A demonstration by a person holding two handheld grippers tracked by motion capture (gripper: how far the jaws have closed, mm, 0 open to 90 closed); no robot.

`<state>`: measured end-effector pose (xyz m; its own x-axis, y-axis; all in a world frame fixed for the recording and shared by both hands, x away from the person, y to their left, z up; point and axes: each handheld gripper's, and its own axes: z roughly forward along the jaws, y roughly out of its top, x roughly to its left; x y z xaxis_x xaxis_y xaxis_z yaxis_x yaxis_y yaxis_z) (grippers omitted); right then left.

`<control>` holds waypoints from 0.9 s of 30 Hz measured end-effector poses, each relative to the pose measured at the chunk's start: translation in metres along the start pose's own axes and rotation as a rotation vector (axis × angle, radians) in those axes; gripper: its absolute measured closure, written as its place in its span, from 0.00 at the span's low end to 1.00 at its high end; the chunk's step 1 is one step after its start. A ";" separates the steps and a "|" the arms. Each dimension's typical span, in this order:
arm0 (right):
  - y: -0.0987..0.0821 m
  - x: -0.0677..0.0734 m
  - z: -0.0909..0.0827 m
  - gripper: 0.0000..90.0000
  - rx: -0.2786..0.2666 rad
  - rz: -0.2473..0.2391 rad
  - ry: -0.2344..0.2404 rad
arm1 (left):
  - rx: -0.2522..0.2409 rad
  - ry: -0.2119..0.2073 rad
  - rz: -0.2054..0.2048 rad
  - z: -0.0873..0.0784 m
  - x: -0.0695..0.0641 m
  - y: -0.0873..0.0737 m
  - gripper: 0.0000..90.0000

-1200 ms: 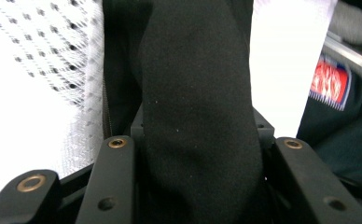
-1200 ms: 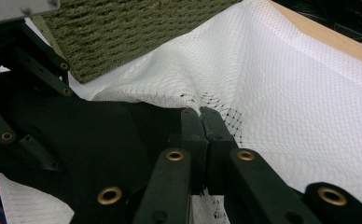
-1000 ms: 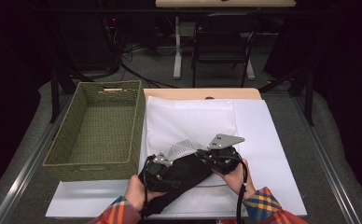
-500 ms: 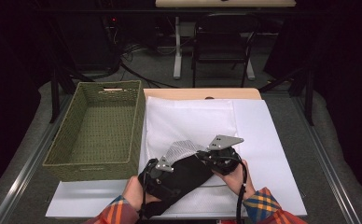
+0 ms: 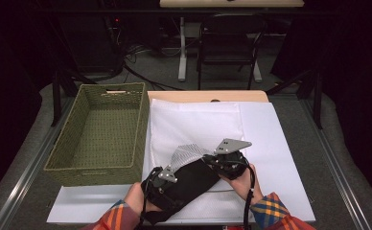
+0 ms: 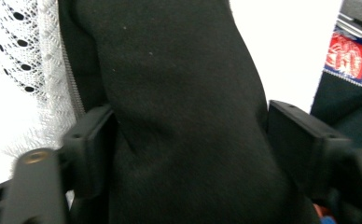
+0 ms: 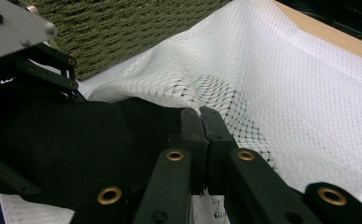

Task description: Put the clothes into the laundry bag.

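A black garment (image 5: 193, 181) lies on the near part of a white mesh bag (image 5: 193, 124), its far end under the bag's lifted edge (image 5: 186, 153). My left gripper (image 5: 181, 173) straddles the garment (image 6: 184, 116). Its jaws have just been closing, and both pads (image 6: 93, 140) press the bunched cloth between them. My right gripper (image 5: 207, 159) is shut on the rim of the mesh bag (image 7: 281, 79). Its fingertips (image 7: 200, 112) pinch the netting and hold it up over the garment (image 7: 72, 144).
A green woven basket (image 5: 95, 175) stands empty at the left, close to the bag. A white sheet (image 5: 280, 158) covers the table under the bag, over a wooden board (image 5: 208, 96). Dark cloth with a red patch (image 6: 349, 58) lies beside the garment.
My left gripper has slid a little toward the near edge along the black garment. The right gripper and the lifted mesh edge have stayed put.
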<state>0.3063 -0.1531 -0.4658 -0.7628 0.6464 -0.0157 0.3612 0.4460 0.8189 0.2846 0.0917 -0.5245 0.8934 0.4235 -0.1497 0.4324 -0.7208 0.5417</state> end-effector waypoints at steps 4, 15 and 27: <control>0.000 0.000 0.000 0.99 -0.003 0.001 0.000 | -0.022 0.003 -0.012 0.000 -0.001 -0.001 0.48; 0.001 -0.002 -0.002 0.99 -0.010 0.013 -0.006 | -0.085 -0.026 -0.206 -0.011 -0.001 0.006 0.65; 0.002 0.000 0.001 0.99 -0.006 0.010 -0.006 | -0.065 0.112 -0.207 0.011 -0.005 0.026 0.57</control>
<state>0.3077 -0.1519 -0.4652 -0.7555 0.6550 -0.0108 0.3658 0.4354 0.8226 0.2929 0.0647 -0.5182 0.7657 0.6196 -0.1723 0.5931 -0.5768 0.5617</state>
